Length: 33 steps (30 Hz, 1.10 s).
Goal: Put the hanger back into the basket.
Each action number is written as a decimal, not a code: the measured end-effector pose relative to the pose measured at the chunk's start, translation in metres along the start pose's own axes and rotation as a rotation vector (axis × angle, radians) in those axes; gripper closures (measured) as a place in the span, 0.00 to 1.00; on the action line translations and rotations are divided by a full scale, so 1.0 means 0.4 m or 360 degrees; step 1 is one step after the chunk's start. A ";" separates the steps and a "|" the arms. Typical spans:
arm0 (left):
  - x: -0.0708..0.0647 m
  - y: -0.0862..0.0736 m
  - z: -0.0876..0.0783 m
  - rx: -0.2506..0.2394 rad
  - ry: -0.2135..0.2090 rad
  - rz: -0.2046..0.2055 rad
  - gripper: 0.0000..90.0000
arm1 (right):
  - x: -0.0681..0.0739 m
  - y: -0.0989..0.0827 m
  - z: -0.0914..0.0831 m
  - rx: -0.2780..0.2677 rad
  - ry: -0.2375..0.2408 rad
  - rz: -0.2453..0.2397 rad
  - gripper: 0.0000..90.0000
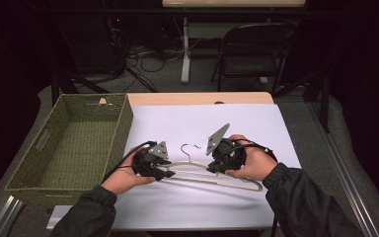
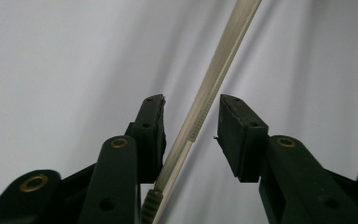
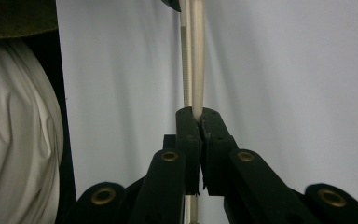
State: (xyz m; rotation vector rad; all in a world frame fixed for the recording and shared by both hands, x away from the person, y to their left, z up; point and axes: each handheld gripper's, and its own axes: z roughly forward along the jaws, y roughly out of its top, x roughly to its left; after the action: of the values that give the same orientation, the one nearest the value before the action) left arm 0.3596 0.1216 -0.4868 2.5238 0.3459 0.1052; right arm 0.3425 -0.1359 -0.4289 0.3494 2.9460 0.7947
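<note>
A: While you lean in from the near edge, what carries everything?

B: The tabletop [image 1: 256, 207], under a pale sheet, and on your left side the woven green basket [image 1: 27, 170] stands on it, just beyond your left gripper [image 1: 164, 173].

A: And where is the thing you are working on?

B: The cream hanger [image 1: 237, 183] lies flat on the sheet between your two hands, its dark wire hook [image 1: 191, 147] pointing away from you, midway between the grippers.

A: What are your left fingers [image 2: 151, 126] doing?

B: They stand apart at a middling gap. In the left gripper view the ribbed bar of the hanger [image 2: 214, 79] runs up between them on a slant, passing close by one finger pad and well clear of the other. They are not pinching it.

A: And your right gripper [image 3: 199, 122]?

B: In the right gripper view its fingers [image 3: 214, 135] are pressed together on the hanger's bar [image 3: 193, 56], which runs straight out ahead of the tips. In the high view that gripper [image 1: 212, 169] sits on the hanger's upper arm, with your right hand [image 1: 254, 160] wrapped behind it.

A: Anything beside those fingers?

B: A white cloth [image 3: 18, 140] bulges off to one side of them, past a dark edge.
</note>
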 end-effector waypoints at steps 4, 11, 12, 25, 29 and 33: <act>0.000 0.000 0.008 0.0038 0.0037 0.0019 0.77 | -0.003 -0.002 0.002 0.0012 0.0003 -0.0006 0.97; -0.012 -0.002 0.004 0.0026 0.0005 0.0032 0.86 | -0.004 -0.007 -0.001 0.0009 -0.0023 -0.0039 0.96; -0.024 -0.001 -0.003 0.0018 -0.0030 0.0039 0.90 | -0.005 -0.009 -0.003 0.0007 -0.0026 -0.0055 0.95; -0.078 -0.002 -0.059 -0.0176 -0.0101 -0.0136 0.97 | -0.027 -0.024 -0.035 -0.0123 -0.0098 0.0068 0.85; -0.086 -0.013 -0.079 -0.0216 -0.0085 -0.0234 0.97 | -0.034 -0.028 -0.055 -0.0206 -0.0139 0.0165 0.67; -0.092 -0.023 -0.116 -0.0266 -0.0065 -0.0329 0.97 | -0.051 -0.048 -0.081 -0.0289 -0.0184 0.0234 0.58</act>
State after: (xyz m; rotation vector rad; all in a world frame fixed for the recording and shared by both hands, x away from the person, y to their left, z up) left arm 0.3150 0.1441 -0.4537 2.3077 0.5552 0.0014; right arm 0.3542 -0.1727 -0.4104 0.5817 2.7395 1.0142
